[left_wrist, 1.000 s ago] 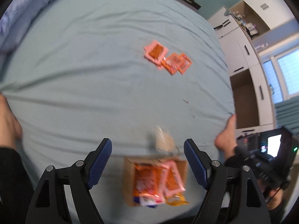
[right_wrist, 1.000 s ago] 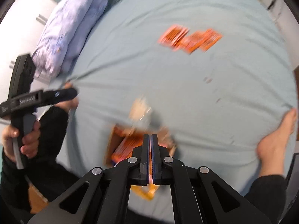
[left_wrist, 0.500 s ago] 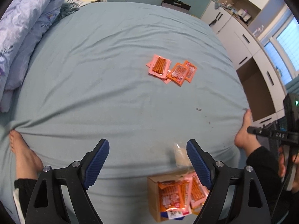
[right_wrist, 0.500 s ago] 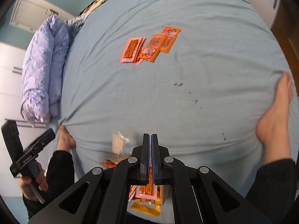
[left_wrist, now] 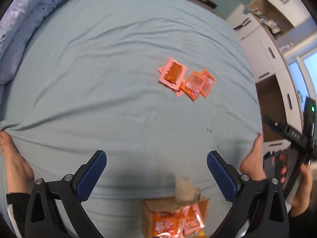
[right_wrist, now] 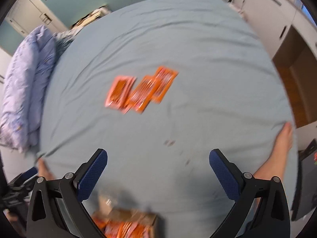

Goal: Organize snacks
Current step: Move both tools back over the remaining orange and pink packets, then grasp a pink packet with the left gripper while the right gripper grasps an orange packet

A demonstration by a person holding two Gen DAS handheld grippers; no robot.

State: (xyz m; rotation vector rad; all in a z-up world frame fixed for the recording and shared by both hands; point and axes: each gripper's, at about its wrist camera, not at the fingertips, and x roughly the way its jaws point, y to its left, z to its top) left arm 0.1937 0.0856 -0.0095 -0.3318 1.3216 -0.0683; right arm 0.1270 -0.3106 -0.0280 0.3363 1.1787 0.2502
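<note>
Three flat snack packets lie in a loose overlapping row mid-bed: a pink one [left_wrist: 172,75] [right_wrist: 118,92] and two orange ones [left_wrist: 195,85] [right_wrist: 143,94]. A small cardboard box [left_wrist: 147,214] [right_wrist: 152,220] stuffed with orange and pink packets sits at the near bed edge, a crumpled clear wrapper [left_wrist: 185,188] sticking up at its far rim. My left gripper [left_wrist: 155,158] hovers above the sheet just beyond the box, jaws opening wide, nothing between them. My right gripper [right_wrist: 158,154] does the same, also with nothing between its fingers. The packets lie well ahead of both.
The light blue sheet [left_wrist: 99,79] is wrinkled. A lilac duvet [right_wrist: 25,91] is bunched on the left. The person's bare feet [left_wrist: 253,158] [left_wrist: 13,158] rest at the near corners. White cabinets [left_wrist: 263,45] and an open brown compartment stand to the right.
The right jaws, pressed together before, now stand wide apart. The left jaws have widened slightly. Both cameras have shifted over the bed, and the box now sits lower in each view.
</note>
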